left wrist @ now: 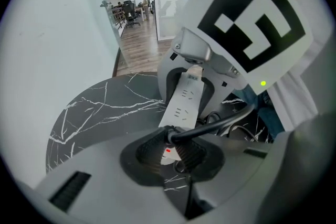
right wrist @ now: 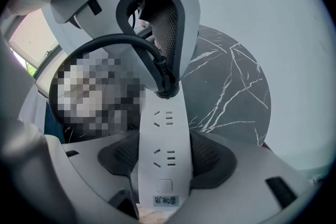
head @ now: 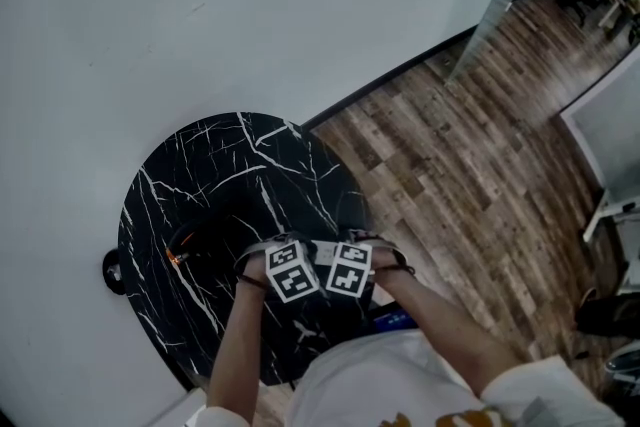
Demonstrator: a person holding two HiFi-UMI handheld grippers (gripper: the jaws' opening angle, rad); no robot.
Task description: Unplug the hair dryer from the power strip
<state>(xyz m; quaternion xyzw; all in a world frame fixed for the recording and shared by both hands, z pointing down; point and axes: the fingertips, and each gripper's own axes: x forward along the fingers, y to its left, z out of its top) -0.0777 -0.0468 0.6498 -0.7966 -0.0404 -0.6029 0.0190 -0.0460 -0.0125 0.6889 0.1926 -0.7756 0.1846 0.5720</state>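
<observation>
We've got both tools bunched together over the near edge of the counter, a round black top in marble-look stone with thin white veins running across it. The right tool is clamped across the power strip, a long flat white plastic bar with rows of socket slots and a square button near its end. The tool's dark, dimpled pads press on both of the strip's long sides. The left tool has its jaws closed on the black plug at the strip's other end, and a thick, smooth black cord curves away from there. The plug looks like it's still seated in the strip. We can't make out the dryer itself against the black top. Each tool has a black-and-white marker cube (they nearly touch in the head view). The counter stands against a plain white wall, and a brown wood-plank floor runs off to the right.
</observation>
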